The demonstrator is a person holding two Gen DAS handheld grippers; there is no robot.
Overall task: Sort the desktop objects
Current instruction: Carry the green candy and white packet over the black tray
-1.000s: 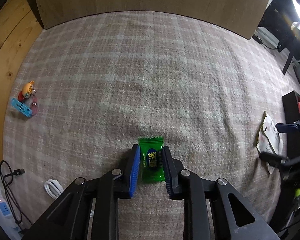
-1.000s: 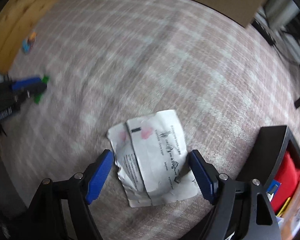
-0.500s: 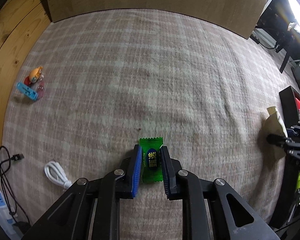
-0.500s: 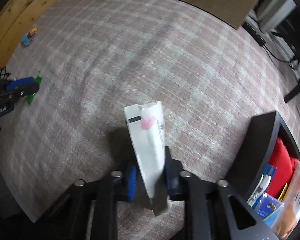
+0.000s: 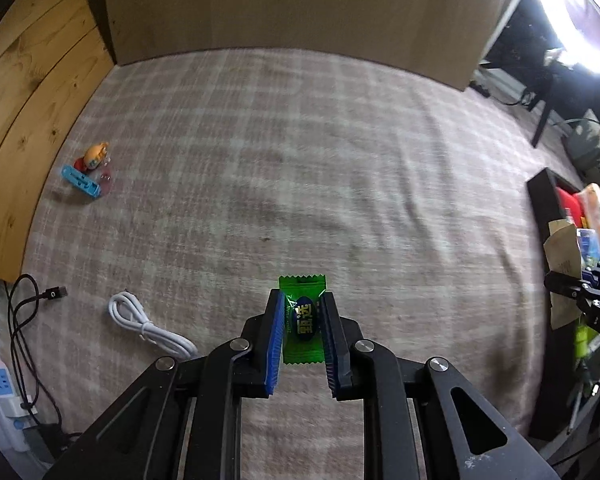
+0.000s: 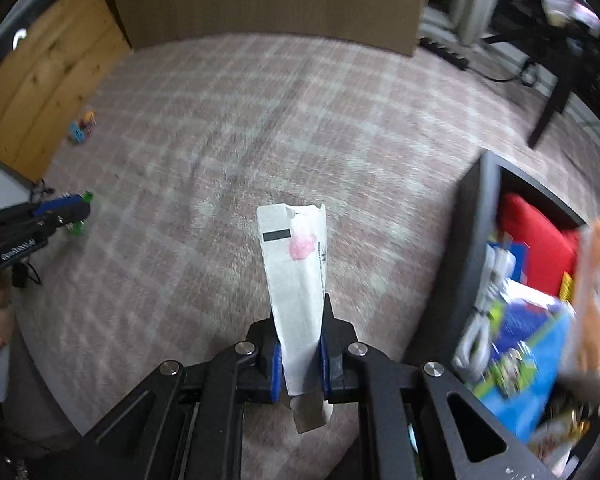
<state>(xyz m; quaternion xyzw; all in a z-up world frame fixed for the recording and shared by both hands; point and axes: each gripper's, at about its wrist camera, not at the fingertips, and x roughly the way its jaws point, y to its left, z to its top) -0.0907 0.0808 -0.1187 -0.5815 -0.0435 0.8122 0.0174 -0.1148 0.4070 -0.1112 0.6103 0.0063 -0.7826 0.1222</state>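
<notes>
the candy (image 5: 302, 320) is being gripped by the left gripper (image 5: 301, 308), its blue pads pressed against both long sides of the green wrapper, whose serrated top edge is sticking out past the fingertips. whether the candy is resting on the cloth (image 5: 280, 168) or being held just above it cannot be told. the paper packet (image 6: 298, 280) is being clamped by the right gripper (image 6: 299, 354), the jaws closed tight on its lower part, so that the white sheet with its black bar and pink blotch is standing up over the cloth, with a torn strip hanging below the pads.

taking the candy as the landmark: a white cable (image 5: 148, 324) is lying coiled on the cloth to its left, near it. a black cable (image 5: 28, 312) is lying farther left at the cloth's edge, beside a power strip (image 5: 2, 392). a keychain (image 5: 86, 170) with an orange figure and a blue tag is lying well apart, far up and left, near the wood panel (image 5: 24, 100). a black box (image 6: 472, 264) is standing far to the right of the candy, at the cloth's edge, and is being filled with a red item, white cable and coloured packs; it is just right of the raised packet.
</notes>
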